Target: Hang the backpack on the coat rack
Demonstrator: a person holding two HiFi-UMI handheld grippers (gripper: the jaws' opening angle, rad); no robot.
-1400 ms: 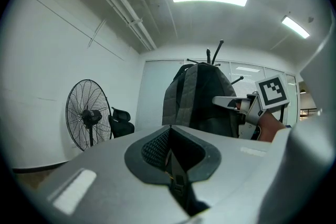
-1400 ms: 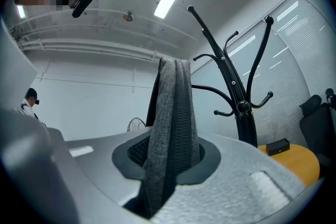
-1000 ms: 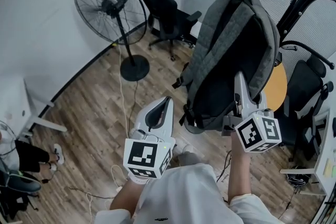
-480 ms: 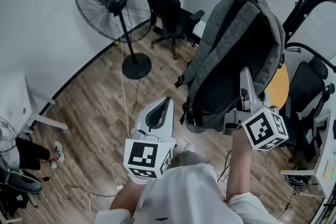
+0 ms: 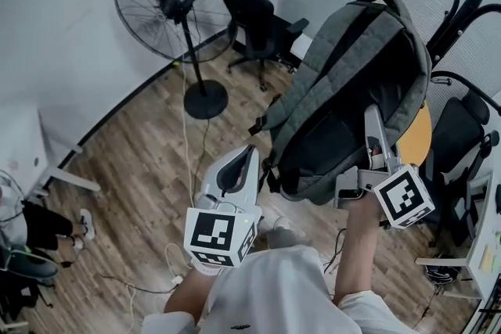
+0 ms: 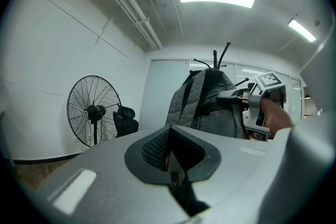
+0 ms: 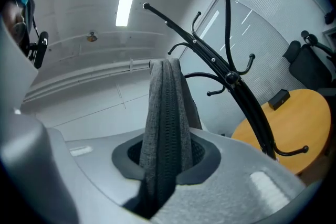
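Grey backpack (image 5: 352, 90) is held up by the right gripper (image 5: 376, 138), jaws clamped on its strap (image 7: 165, 113). The coat rack (image 7: 231, 78) stands just beyond. Left gripper (image 5: 235, 172) jaws are together, empty.

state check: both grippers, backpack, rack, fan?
backpack: held up off the floor, not yet on a hook.
right gripper: shut on the backpack's grey fabric.
left gripper: shut, empty.
coat rack: visible hooks bare.
pedestal fan: upright; running or not, cannot tell.
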